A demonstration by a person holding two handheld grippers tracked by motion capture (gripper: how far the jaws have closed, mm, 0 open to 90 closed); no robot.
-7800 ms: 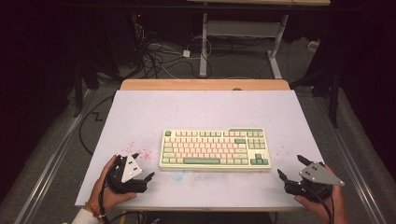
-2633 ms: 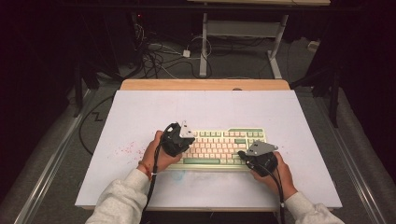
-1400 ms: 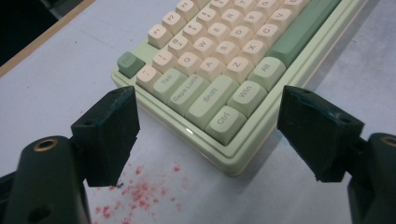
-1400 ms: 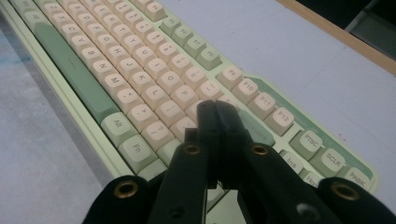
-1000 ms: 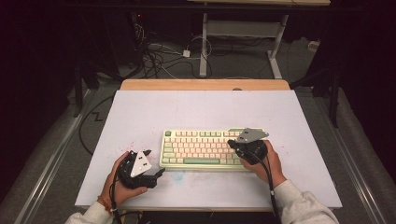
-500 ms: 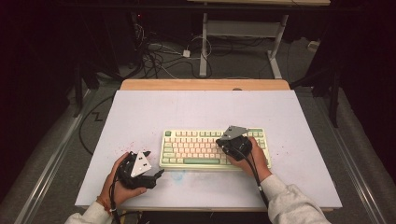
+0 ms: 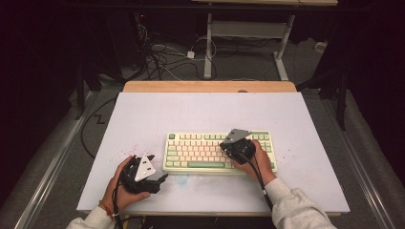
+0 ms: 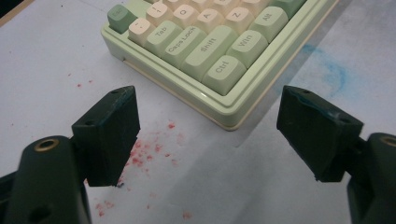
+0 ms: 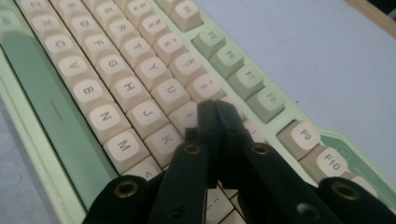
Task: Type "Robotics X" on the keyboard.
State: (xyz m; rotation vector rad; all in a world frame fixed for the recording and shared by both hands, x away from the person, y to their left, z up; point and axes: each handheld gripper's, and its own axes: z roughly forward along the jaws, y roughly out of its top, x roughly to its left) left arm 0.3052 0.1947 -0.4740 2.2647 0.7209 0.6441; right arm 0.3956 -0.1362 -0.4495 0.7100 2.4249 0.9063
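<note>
On the white table (image 7: 143, 114), a little toward the person's side, lies the green and cream keyboard (image 7: 200, 151). The right gripper (image 7: 229, 144) is over its middle keys, jaws pressed together with nothing between them; in the right gripper view the joined tips (image 9: 215, 109) rest on the keys beside the I key. The left gripper (image 7: 160, 180) stays on the table near the keyboard's left front corner (image 8: 229, 122), jaws wide apart and empty, above red specks (image 8: 144, 154).

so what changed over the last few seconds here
The left gripper pulled back off the keyboard to the table at its near left corner, jaws open. The right gripper, shut, slid left along the keys. The keyboard stayed put.
</note>
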